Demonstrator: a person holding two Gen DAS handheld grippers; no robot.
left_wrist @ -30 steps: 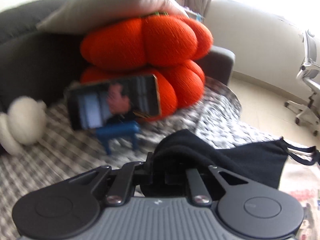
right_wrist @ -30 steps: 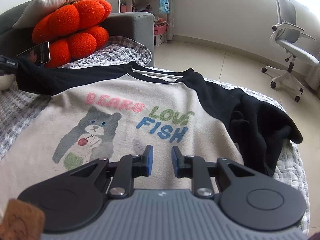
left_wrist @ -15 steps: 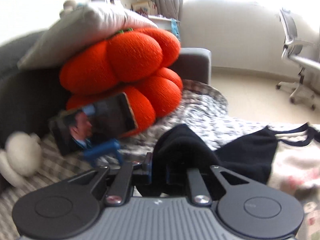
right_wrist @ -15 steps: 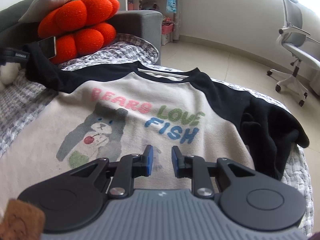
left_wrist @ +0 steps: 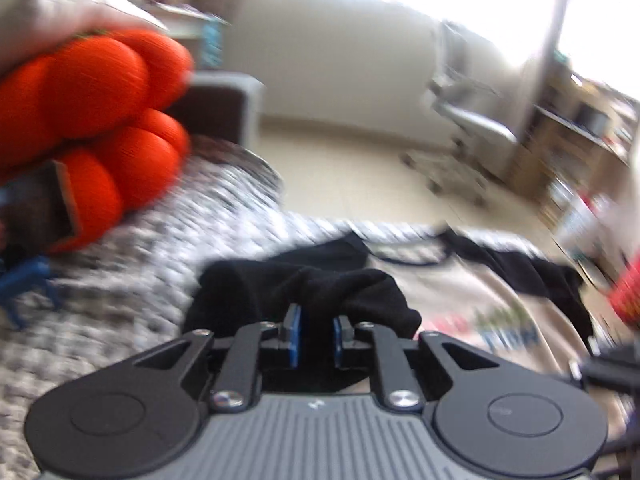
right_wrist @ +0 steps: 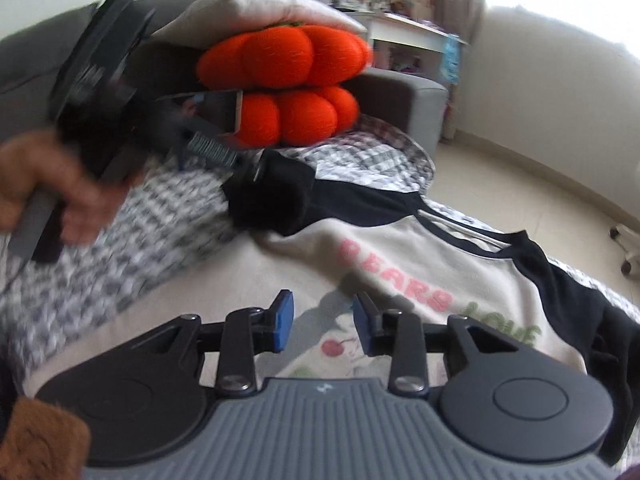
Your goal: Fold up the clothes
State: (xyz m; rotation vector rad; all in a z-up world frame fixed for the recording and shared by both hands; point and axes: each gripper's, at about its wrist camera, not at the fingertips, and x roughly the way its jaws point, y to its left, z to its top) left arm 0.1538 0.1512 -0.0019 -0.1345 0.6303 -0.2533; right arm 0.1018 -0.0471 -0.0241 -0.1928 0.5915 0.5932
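left gripper (left_wrist: 316, 334) pinching bunched black sleeve (left_wrist: 304, 288) of cream raglan sweatshirt with bear print (right_wrist: 400, 280), lifted just ahead of fingers. right gripper (right_wrist: 322, 326) spread, hovering over shirt body on checked blanket (right_wrist: 120, 240). fabric soft, limp, light (blur heavy); grip at cuff or hem.

Sofa corner by the window

Orange cushion (right_wrist: 288, 80) under a white pillow (right_wrist: 256, 20); phone (right_wrist: 208, 112) leaning against it; checked blanket (right_wrist: 120, 240).

Black gripper (right_wrist: 323, 328), blue pads (right_wrist: 283, 322)
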